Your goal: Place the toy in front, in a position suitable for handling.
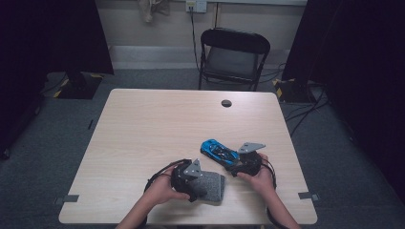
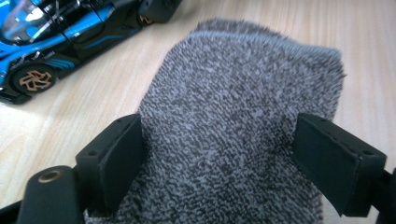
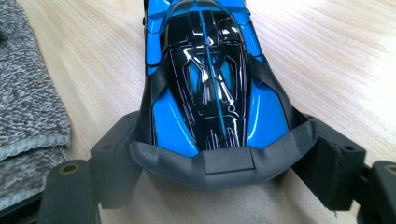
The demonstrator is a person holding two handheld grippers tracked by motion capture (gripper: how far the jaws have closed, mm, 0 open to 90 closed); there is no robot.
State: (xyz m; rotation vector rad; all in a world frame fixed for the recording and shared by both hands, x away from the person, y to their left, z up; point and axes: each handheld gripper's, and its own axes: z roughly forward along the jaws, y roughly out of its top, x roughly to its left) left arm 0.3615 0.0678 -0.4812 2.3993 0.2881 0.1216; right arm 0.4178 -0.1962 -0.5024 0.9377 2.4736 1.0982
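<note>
The right gripper (image 3: 219, 154) clamped the car's (image 3: 210, 88) tail, its length running straight away from the jaws. The left gripper (image 2: 219, 154) gripped the cloth (image 2: 243, 116), which lay on the table (image 1: 143, 129) just left of the car.

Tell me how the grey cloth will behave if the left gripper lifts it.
The grey cloth looks soft and fuzzy, so it will probably droop either side of the left gripper. It lies flat on the table, likely light. Its nap should give grip, so slipping seems unlikely.
</note>
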